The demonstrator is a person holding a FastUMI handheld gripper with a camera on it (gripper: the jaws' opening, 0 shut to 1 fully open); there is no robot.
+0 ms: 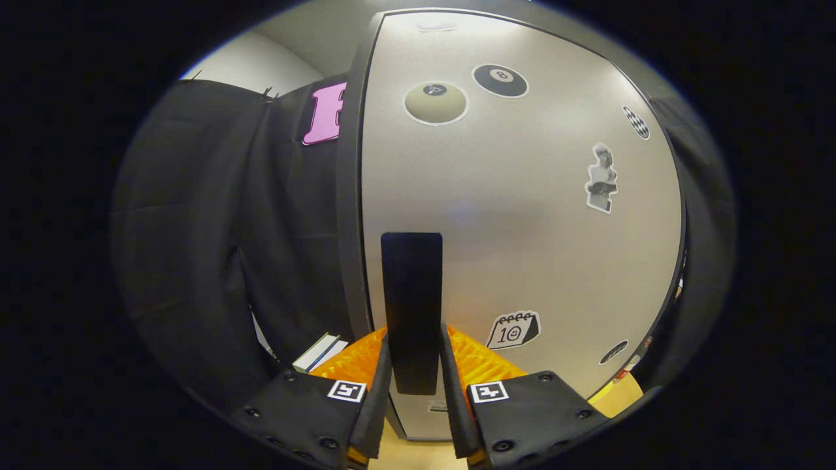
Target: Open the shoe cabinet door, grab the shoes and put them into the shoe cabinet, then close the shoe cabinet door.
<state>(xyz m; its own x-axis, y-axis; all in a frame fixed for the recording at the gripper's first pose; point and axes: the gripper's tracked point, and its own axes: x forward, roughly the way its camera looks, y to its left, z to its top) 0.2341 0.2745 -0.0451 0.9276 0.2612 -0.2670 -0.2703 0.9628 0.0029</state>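
The shoe cabinet door (522, 215) is a pale grey panel with several stickers, standing close in front of me and looking shut flush in its dark frame. A black vertical handle (412, 307) sticks out from the door near its left edge. My gripper (414, 362) has one finger on each side of the handle's lower part, and both fingers (380, 378) press against it. No shoes are visible.
Black booth cloth (222, 248) hangs to the left of the cabinet. Some books or flat boxes (320, 351) lie low at the left beside the cabinet. A light wooden floor (418, 450) lies below the fingers, and small coloured items (637, 362) sit at the cabinet's lower right.
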